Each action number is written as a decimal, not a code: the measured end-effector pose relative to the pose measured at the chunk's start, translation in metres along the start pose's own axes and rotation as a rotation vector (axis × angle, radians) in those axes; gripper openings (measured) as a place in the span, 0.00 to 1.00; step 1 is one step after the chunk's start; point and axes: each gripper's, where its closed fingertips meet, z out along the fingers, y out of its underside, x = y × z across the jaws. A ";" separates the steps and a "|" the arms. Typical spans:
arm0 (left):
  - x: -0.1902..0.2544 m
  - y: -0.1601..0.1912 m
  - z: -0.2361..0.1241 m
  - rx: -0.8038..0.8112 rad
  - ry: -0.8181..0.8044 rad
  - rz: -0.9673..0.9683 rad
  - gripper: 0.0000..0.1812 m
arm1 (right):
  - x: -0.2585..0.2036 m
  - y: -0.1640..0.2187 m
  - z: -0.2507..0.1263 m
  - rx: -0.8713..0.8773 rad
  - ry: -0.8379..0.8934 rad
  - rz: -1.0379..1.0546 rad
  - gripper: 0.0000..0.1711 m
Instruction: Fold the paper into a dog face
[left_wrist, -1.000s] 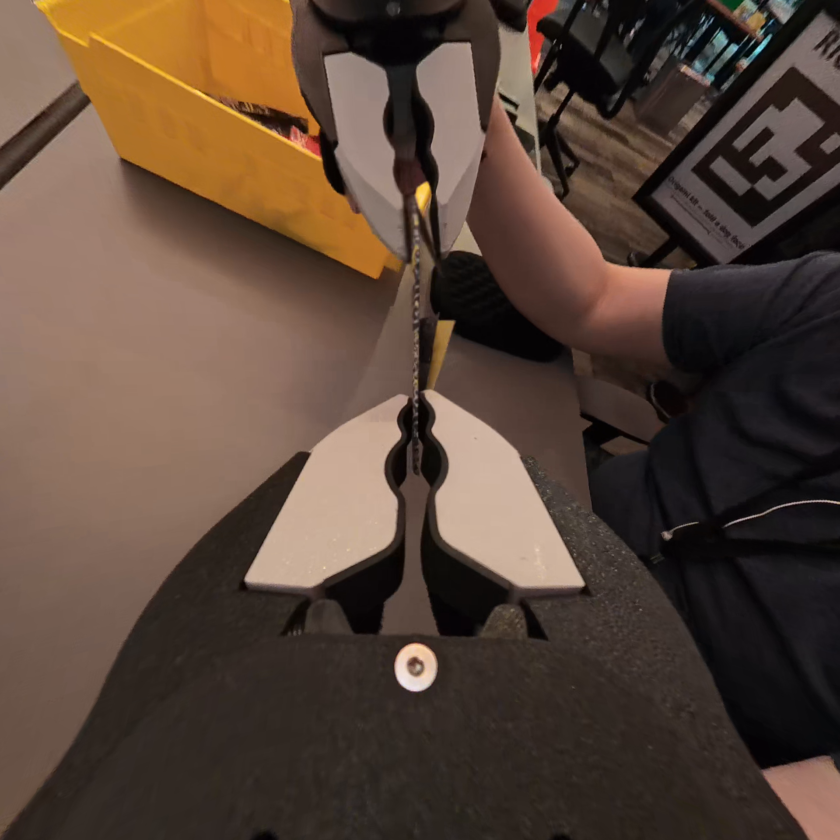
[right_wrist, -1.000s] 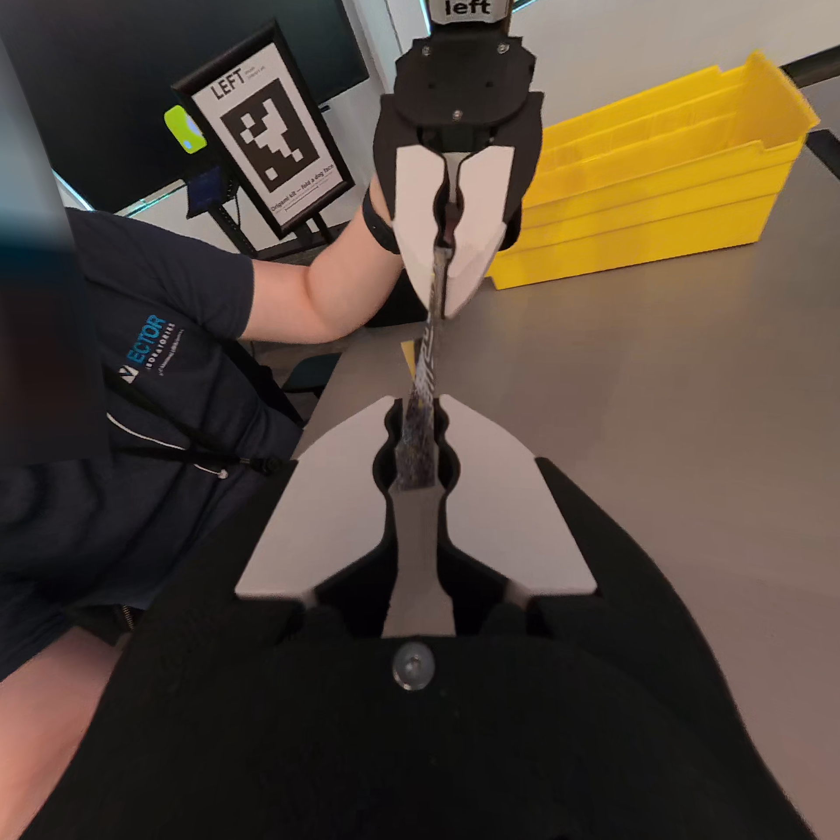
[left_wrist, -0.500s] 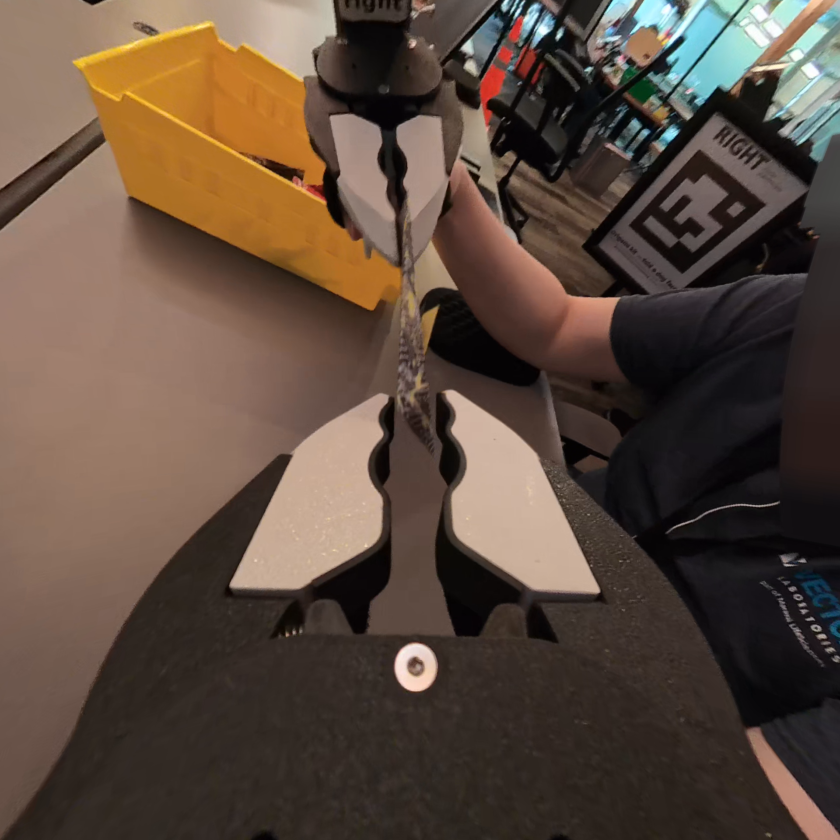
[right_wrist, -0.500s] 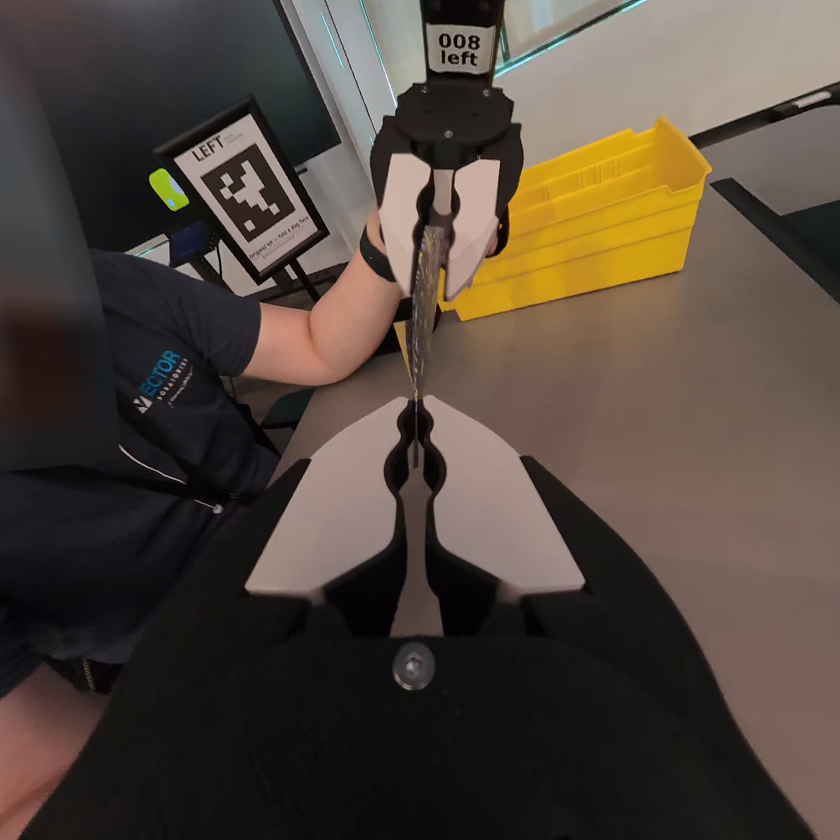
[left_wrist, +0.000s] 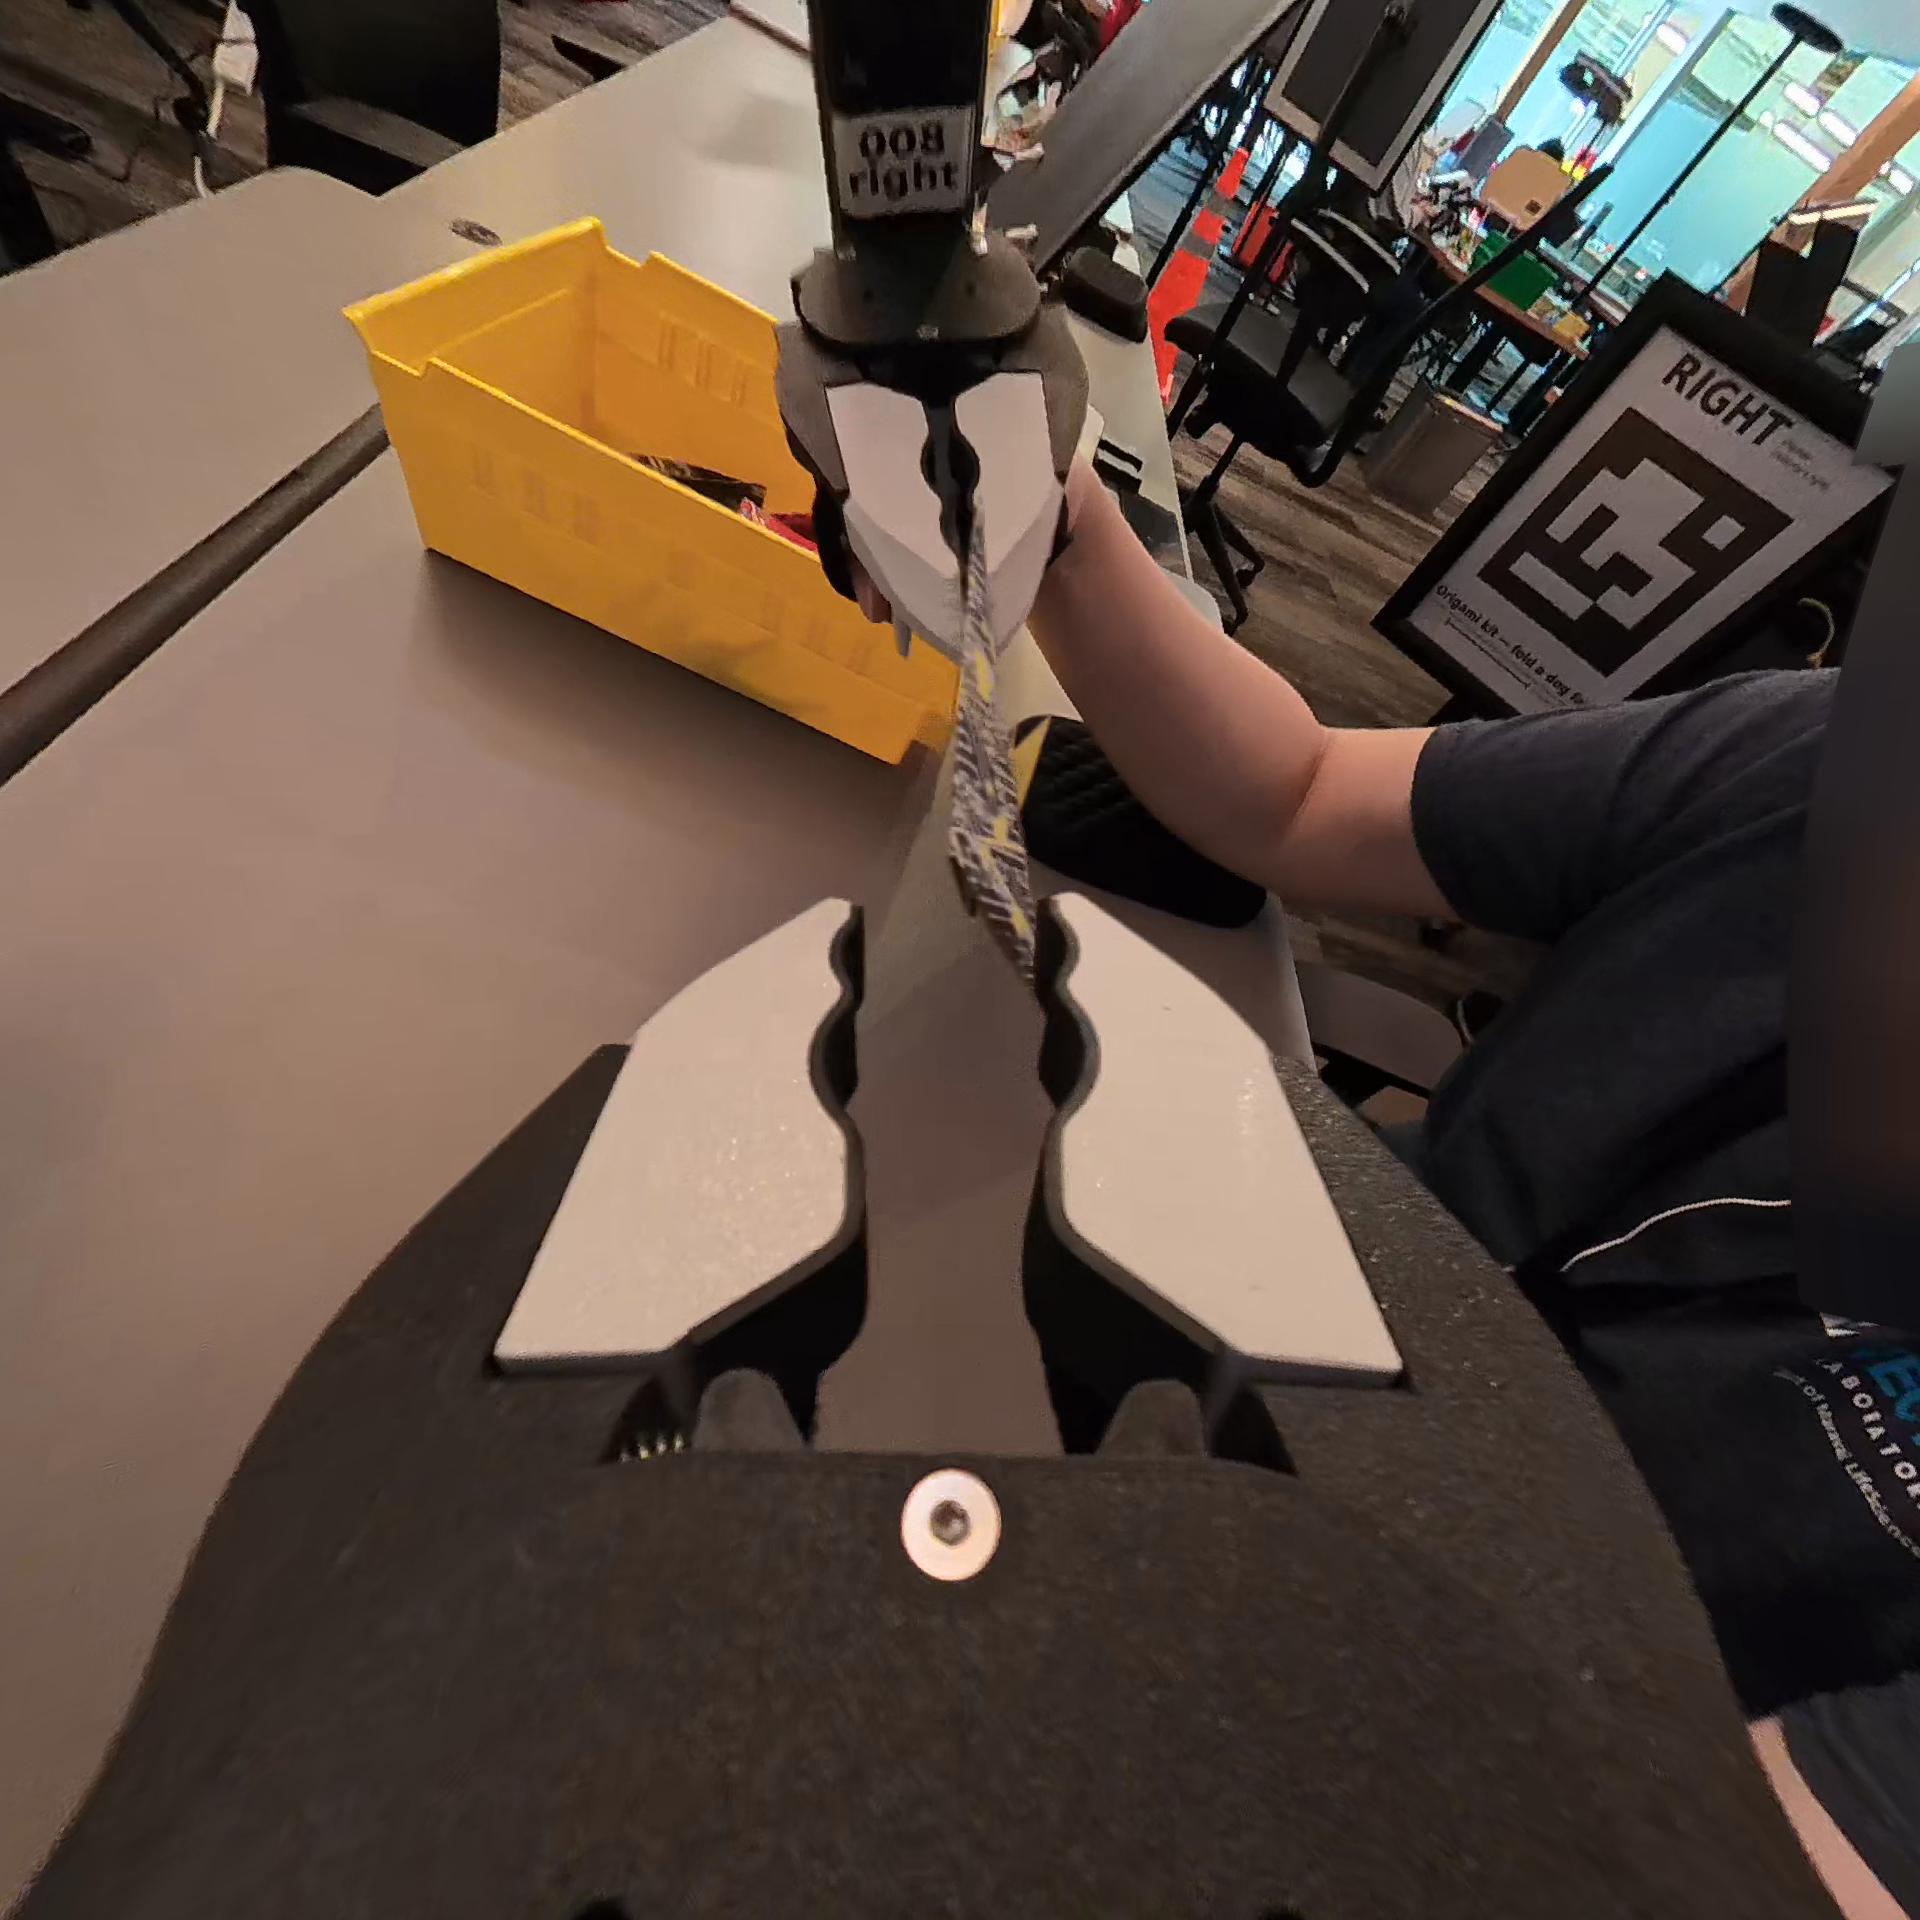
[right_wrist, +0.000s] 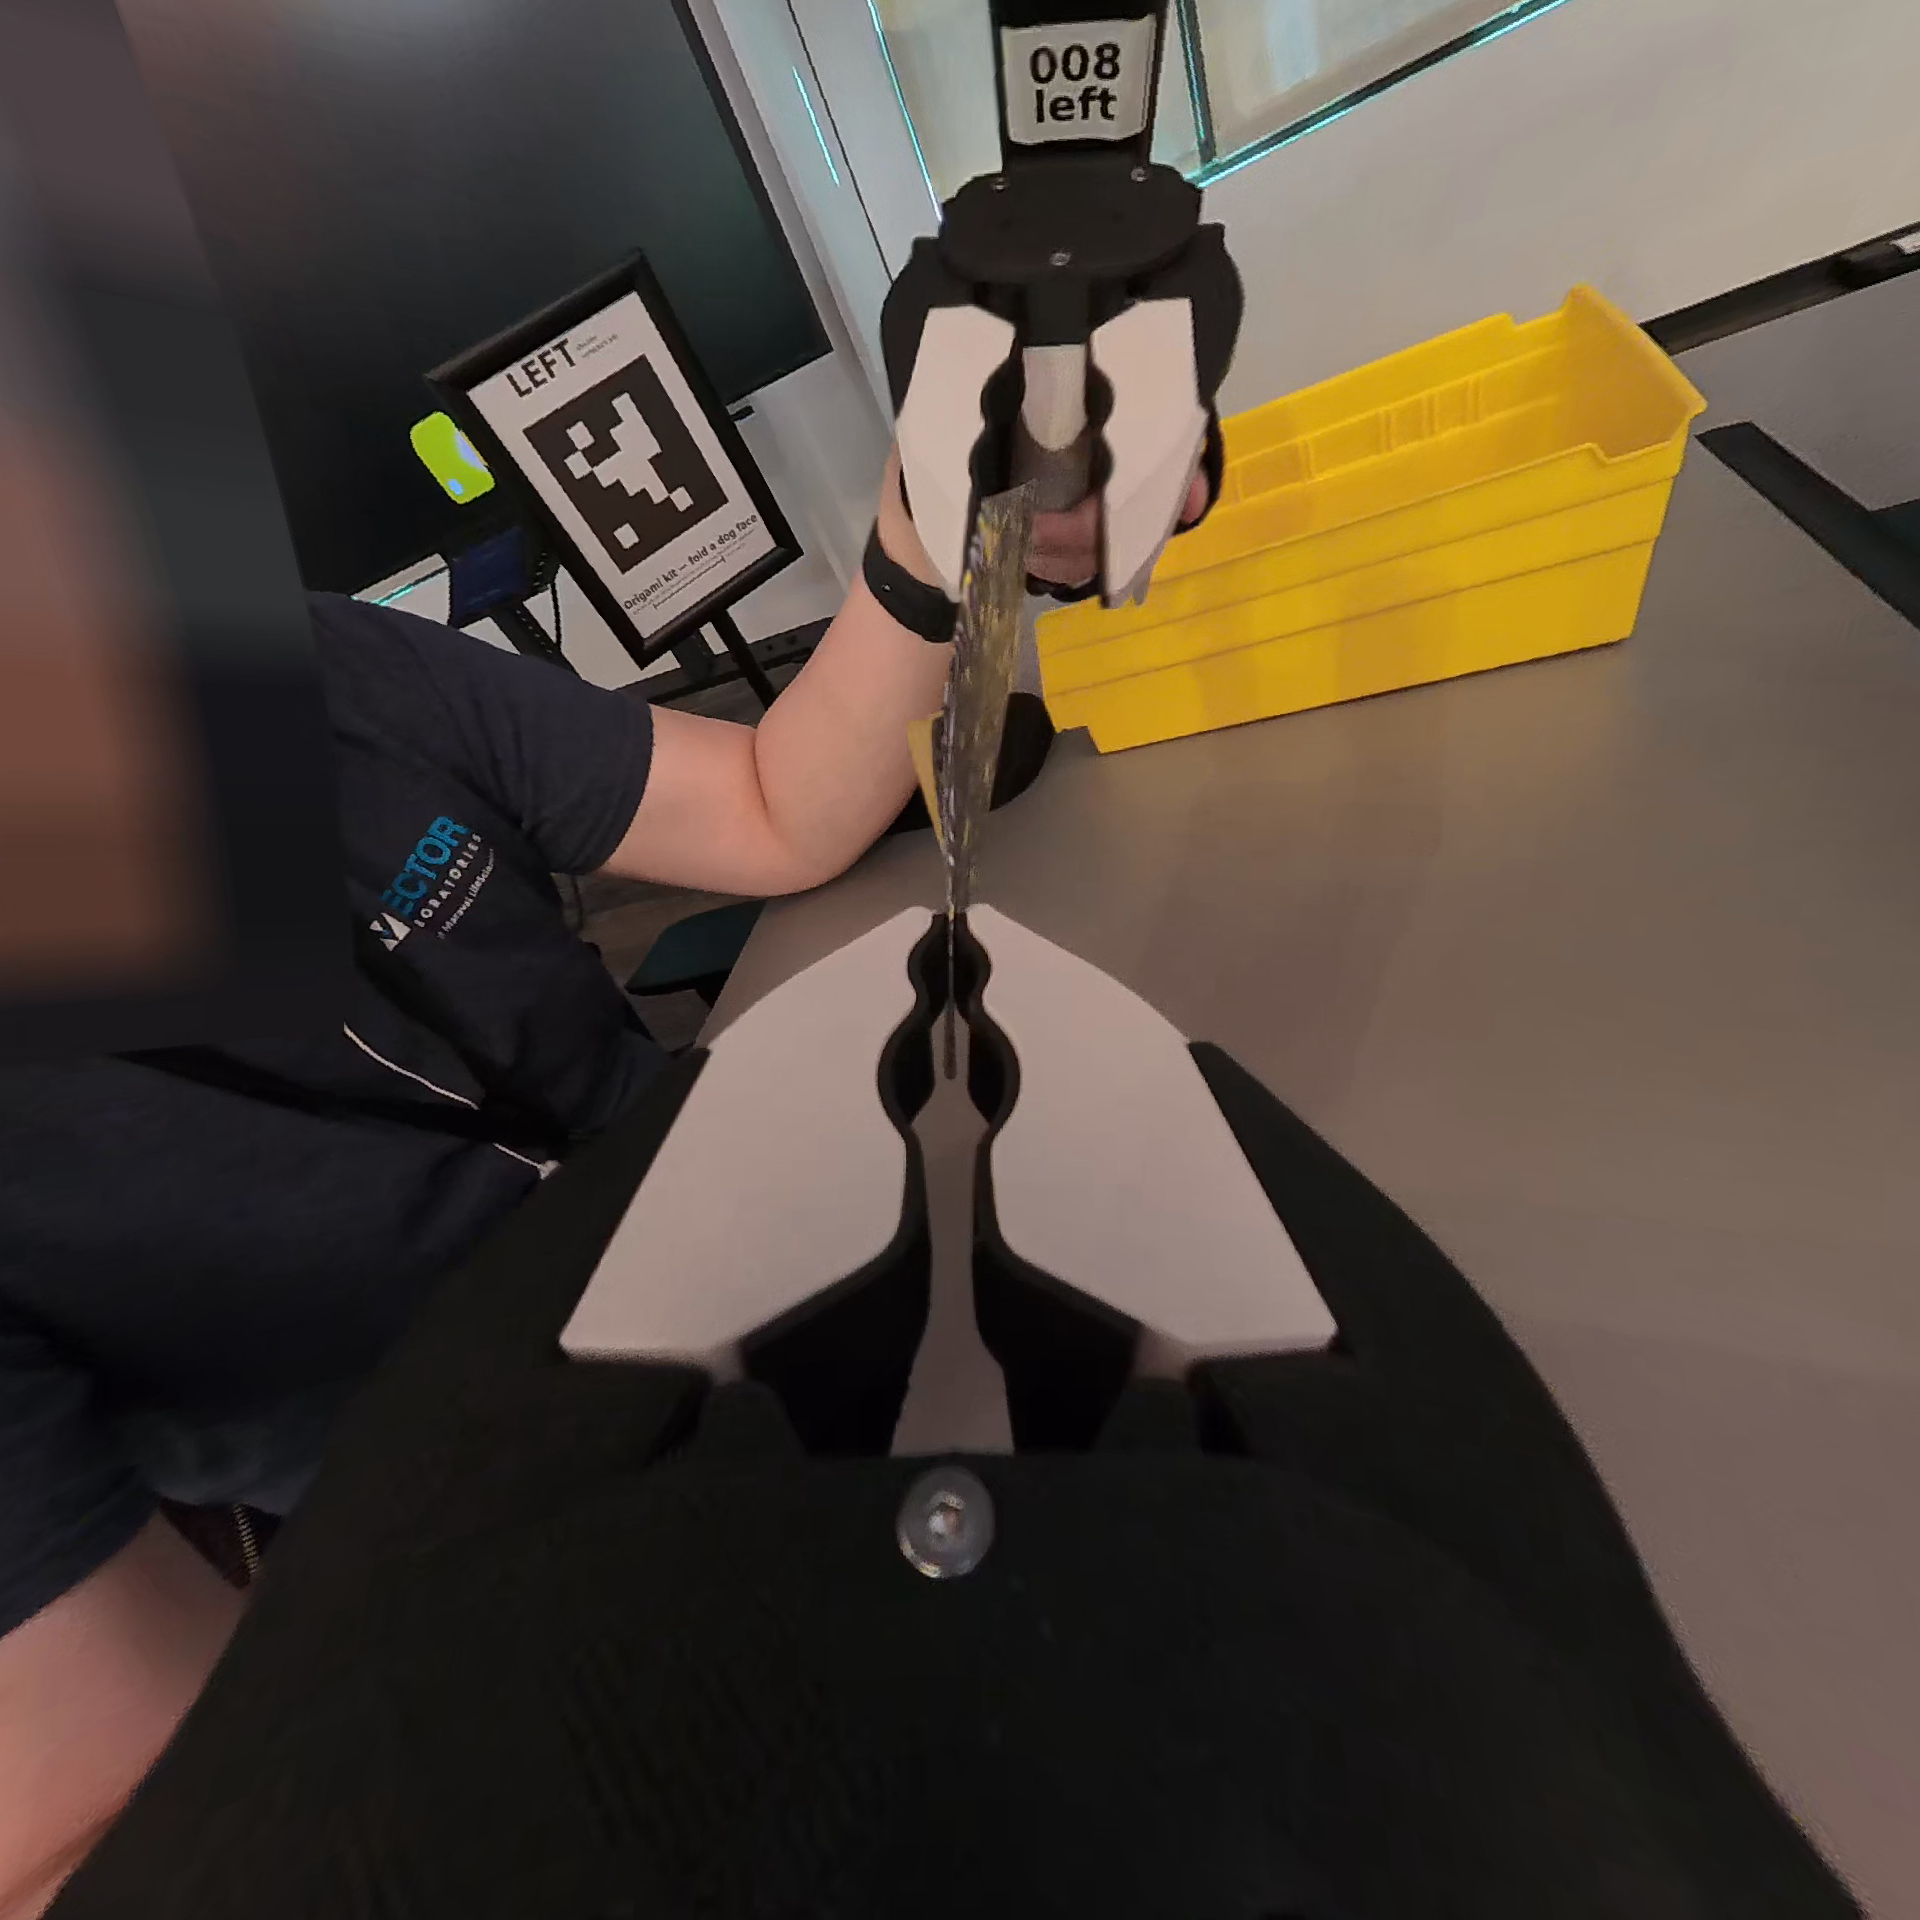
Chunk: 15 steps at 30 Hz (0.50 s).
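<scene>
Paper hangs edge-on above the counter between your grippers | right gripper clenched on its end | left gripper spread apart, paper beside one finger

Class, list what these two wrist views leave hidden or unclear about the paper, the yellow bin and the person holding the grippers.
- Paper: seen nearly edge-on in both views, so its folds and shape cannot be read.
- Paper's end inside the right gripper: covered by the closed fingers.
- Yellow bin: its contents are mostly hidden by its wall and by the right gripper in the left wrist view; too small to identify.
- Person's head: covered by blur patches in both views.
</scene>
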 end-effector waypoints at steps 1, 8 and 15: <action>-0.001 -0.002 -0.001 0.020 0.003 0.001 0.19 | -0.001 0.000 0.001 0.003 -0.009 0.004 0.01; 0.004 0.001 0.003 0.018 0.087 0.000 0.15 | -0.006 0.001 0.013 -0.020 -0.046 0.013 0.01; 0.013 0.004 0.005 -0.009 0.119 0.014 0.00 | -0.008 -0.002 0.015 0.002 -0.064 0.031 0.01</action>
